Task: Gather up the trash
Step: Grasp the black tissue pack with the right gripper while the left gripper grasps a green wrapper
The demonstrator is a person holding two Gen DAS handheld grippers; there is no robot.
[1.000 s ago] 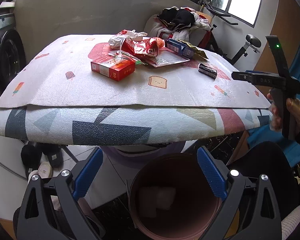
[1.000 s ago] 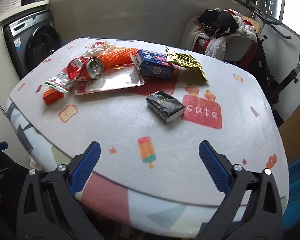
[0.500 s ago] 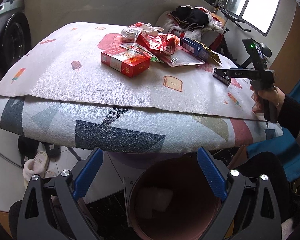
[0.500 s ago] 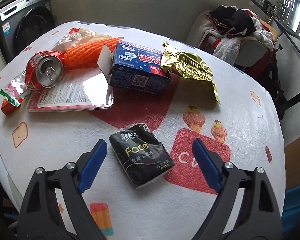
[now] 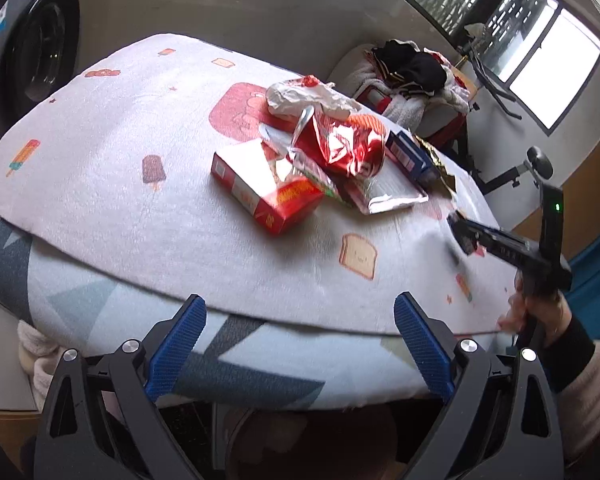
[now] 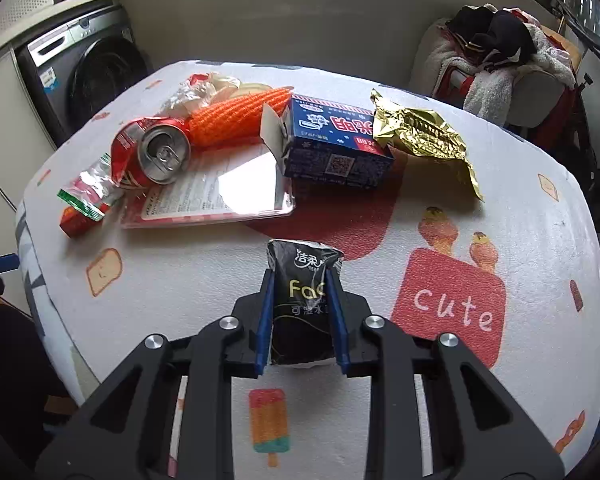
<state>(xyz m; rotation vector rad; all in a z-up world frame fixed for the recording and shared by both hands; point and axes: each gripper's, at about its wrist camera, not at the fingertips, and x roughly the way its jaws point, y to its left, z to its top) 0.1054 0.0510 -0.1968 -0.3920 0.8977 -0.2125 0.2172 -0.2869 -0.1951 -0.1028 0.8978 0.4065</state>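
Observation:
My right gripper (image 6: 300,280) is shut on a black tissue pack (image 6: 302,276) and holds it at the table's near side. In the left wrist view the right gripper (image 5: 466,236) shows at the right edge with the pack. My left gripper (image 5: 300,316) is open and empty, just before the table's front edge. On the table lie a red box (image 5: 266,192), a crushed red can (image 6: 152,154), an orange foam net (image 6: 240,118), a blue box (image 6: 334,142), a gold wrapper (image 6: 420,134), a white crumpled bag (image 5: 300,98) and a flat plastic sheet (image 6: 220,196).
A pink bin (image 5: 312,444) stands under the table edge, mostly hidden behind my left gripper. A washing machine (image 6: 88,76) is at the left. A chair piled with clothes (image 6: 500,64) stands behind the table. The table mat (image 6: 500,208) has cartoon prints.
My right gripper moved forward and closed on the black tissue pack. My left gripper rose and moved toward the table, so the bin dropped mostly out of sight.

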